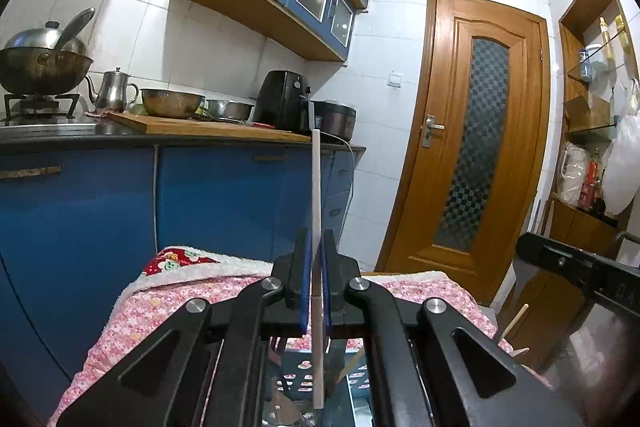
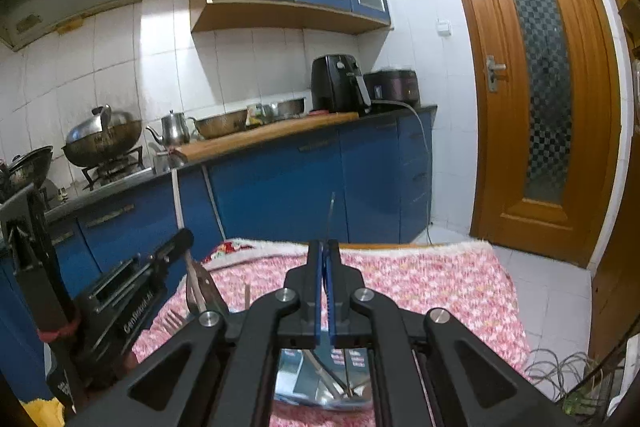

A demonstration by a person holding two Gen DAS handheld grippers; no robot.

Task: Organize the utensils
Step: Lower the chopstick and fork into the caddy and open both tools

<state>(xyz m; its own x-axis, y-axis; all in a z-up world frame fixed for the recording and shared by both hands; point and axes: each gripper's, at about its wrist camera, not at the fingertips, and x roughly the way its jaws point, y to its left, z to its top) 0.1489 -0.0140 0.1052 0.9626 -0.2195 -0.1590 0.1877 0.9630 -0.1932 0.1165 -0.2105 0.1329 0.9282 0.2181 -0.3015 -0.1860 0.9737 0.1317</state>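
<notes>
Left gripper [image 1: 316, 275] clamped on a white chopstick [image 1: 316, 195], held upright above the pink floral cloth [image 1: 168, 307]. Right gripper [image 2: 325, 283] clamped on a thin metal utensil [image 2: 330, 217], type unclear, its tip pointing up over the same cloth. A fork [image 2: 174, 323] lies on the cloth's left side.

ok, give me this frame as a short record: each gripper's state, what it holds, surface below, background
left gripper: shut on white chopstick, which stands nearly upright
right gripper: shut on thin metal utensil, tip pointing up; kind cannot be told
surface: pink floral cloth
below jaws: blue basket holding utensils, partly hidden
background: blue cabinets, counter with wok, kettle, black air fryer; wooden door shut
</notes>
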